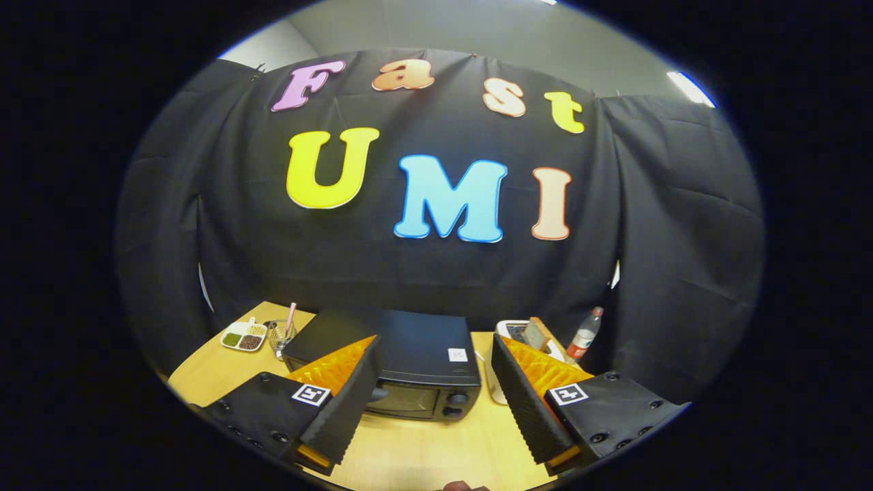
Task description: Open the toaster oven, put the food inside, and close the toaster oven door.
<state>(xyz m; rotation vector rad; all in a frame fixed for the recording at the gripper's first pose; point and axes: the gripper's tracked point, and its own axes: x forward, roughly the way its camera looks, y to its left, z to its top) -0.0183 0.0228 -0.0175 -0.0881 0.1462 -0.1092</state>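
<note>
Hovering above the table [423, 447], the gripper [433, 402] holds its jaws wide apart and empty. Far left sits a divided dish [243, 337]; just ahead between the fingers stands the toaster oven [409, 361], door apparently closed. That fits either stage, before loading or after closing. Its handle hides behind the left finger; the food I cannot identify.

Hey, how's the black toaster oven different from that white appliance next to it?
The toaster oven is black, wide and low; the white appliance is pale, narrower, largely hidden behind one claw finger. The oven sits beyond the open, empty claw, the white one off to its side. Both stand on the wooden table.
</note>
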